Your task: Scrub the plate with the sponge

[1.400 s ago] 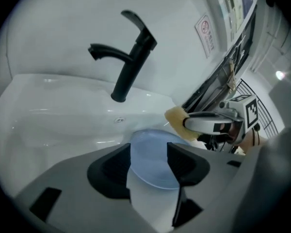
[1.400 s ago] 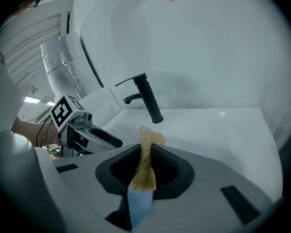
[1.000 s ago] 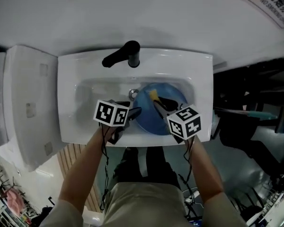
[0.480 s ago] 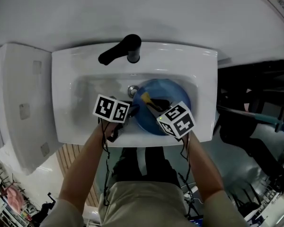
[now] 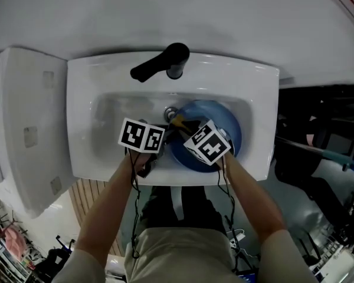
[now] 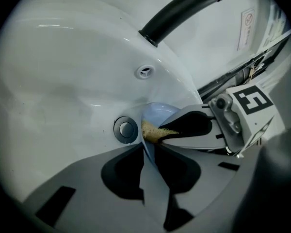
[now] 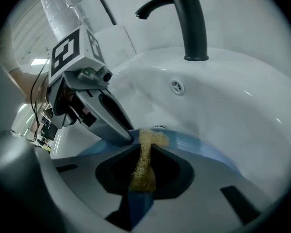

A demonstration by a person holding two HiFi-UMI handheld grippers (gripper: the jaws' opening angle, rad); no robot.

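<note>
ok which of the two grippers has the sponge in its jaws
The right gripper: its jaws are shut on the yellow sponge. The left gripper holds no sponge; its jaws have just been closing on the rim of the blue plate.

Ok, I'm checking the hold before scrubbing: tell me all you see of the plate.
Round blue plate, smooth, sits in the white sink beside the drain. The left gripper, its jaws just now closing, pinches its left rim; the right gripper holds a yellow sponge against it.

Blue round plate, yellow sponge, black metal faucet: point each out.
Blue round plate (image 5: 232, 130), head view, right side.
Yellow sponge (image 7: 141, 166), right gripper view, pinched middle.
Black metal faucet (image 5: 156, 65), head view, spout.
</note>
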